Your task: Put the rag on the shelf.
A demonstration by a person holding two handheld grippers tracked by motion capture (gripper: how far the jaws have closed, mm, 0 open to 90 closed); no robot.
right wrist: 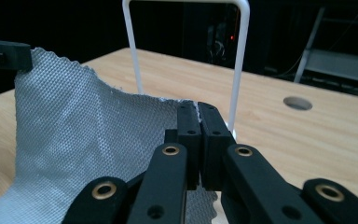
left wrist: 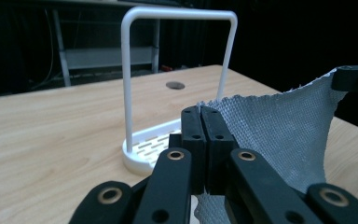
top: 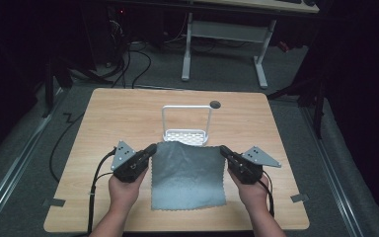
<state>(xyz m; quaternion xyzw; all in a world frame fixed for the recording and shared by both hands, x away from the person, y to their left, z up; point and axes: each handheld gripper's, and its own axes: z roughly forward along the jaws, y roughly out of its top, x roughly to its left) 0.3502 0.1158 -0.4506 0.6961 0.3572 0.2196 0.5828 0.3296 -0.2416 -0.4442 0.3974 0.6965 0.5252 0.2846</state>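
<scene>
Both hand-held grippers pinch the far corners of the cloth: the left hand-held gripper and the right hand-held gripper, jaws clamped tight. The grip is only on the very edges, so a tug could slip one corner free, or the hanging cloth could snag the rack just behind. The cloth is grey, woven, with pinked edges, its near part lying on the worktop.

A light wooden table carries everything. Ahead of the left gripper and the right gripper, past their tips, a white wire rack stands on the top — further beyond it, a round cable hole. Between and behind the grippers a grey cloth lies on the wood — its far edge lifted.
</scene>
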